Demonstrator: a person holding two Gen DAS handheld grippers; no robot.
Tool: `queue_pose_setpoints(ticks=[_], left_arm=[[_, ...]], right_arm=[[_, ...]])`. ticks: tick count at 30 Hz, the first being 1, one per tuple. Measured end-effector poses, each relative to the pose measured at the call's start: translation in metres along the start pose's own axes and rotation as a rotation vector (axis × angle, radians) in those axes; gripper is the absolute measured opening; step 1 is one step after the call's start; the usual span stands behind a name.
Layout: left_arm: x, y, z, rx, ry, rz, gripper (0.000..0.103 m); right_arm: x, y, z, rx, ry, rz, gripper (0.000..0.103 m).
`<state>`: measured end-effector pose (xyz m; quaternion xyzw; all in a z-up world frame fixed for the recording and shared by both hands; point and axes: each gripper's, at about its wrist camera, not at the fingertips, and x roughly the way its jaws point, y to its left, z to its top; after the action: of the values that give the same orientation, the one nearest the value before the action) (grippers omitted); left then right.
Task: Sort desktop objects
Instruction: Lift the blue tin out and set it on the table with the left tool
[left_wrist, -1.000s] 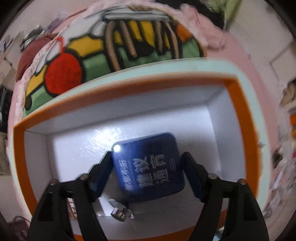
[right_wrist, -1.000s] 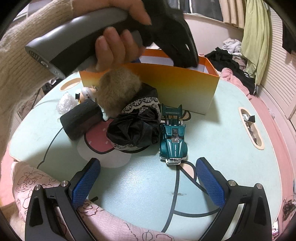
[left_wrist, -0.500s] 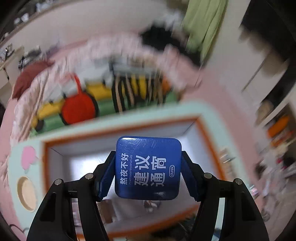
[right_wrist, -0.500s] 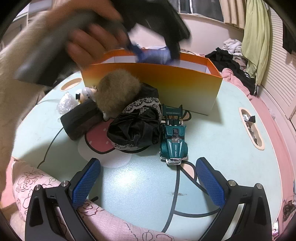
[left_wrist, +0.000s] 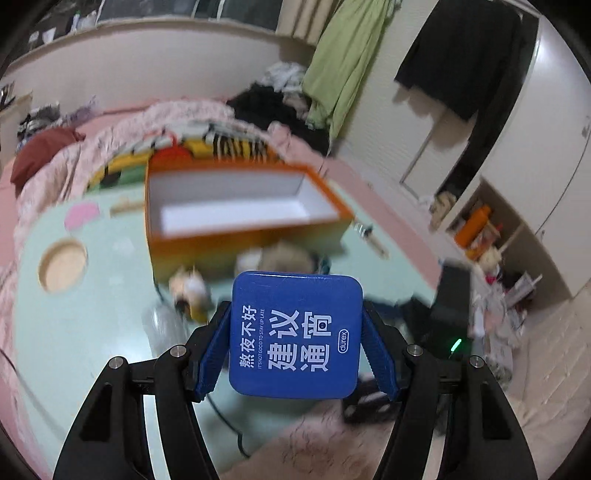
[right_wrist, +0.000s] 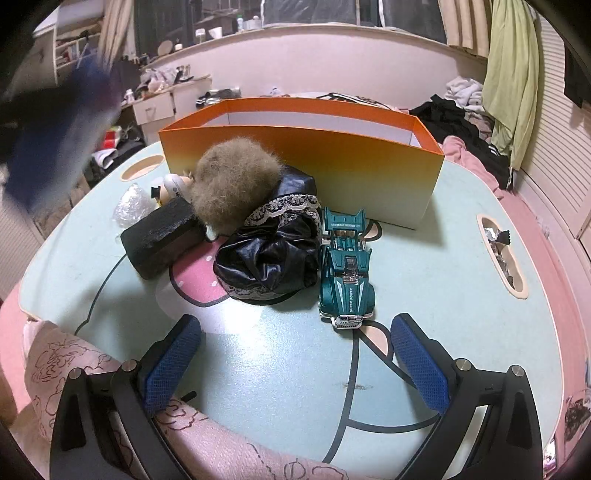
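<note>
The left gripper (left_wrist: 295, 341) has its blue fingers (left_wrist: 212, 354) clamped on the two sides of a blue square tin (left_wrist: 295, 334), held in the air above the table (left_wrist: 92, 317), short of the orange box (left_wrist: 243, 236); the right gripper (right_wrist: 295, 365) hovers with fingers spread wide and empty, near the table's front edge; just beyond it stands a teal toy car (right_wrist: 347, 284), beside a black lace-trimmed cloth (right_wrist: 273, 254).

small toys (left_wrist: 190, 291) before orange box (left_wrist: 236, 236) motion-blurred, blue shape (right_wrist: 55, 125) smeared
</note>
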<state>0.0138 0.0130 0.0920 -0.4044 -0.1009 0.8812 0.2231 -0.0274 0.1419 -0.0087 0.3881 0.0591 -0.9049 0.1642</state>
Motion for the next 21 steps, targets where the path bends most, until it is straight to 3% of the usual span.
queue_pose_setpoints(ticks=[5, 10, 12, 15, 17, 21], left_arm=[[0.039, -0.001, -0.013, -0.009, 0.078, -0.006, 0.067], [0.047, -0.015, -0.016, 0.056, -0.078, 0.118, 0.067], [0.037, -0.016, -0.016, 0.067, -0.130, 0.123, 0.068], [0.015, -0.013, -0.016, 0.078, -0.188, 0.152, 0.080], [0.006, -0.009, -0.018, 0.088, -0.191, 0.200, 0.081], [-0.005, -0.001, -0.044, 0.144, -0.121, 0.280, 0.081]], right_arm=[[0.000, 0.000, 0.000, 0.001, 0.000, 0.000, 0.103], [-0.002, -0.002, 0.000, 0.030, -0.013, -0.003, 0.103], [-0.003, -0.002, 0.001, 0.040, -0.017, 0.002, 0.103], [-0.003, 0.000, 0.002, 0.033, -0.013, -0.009, 0.103], [0.001, -0.006, 0.003, 0.030, -0.011, -0.011, 0.103], [0.003, -0.009, 0.002, 0.028, -0.006, -0.025, 0.103]])
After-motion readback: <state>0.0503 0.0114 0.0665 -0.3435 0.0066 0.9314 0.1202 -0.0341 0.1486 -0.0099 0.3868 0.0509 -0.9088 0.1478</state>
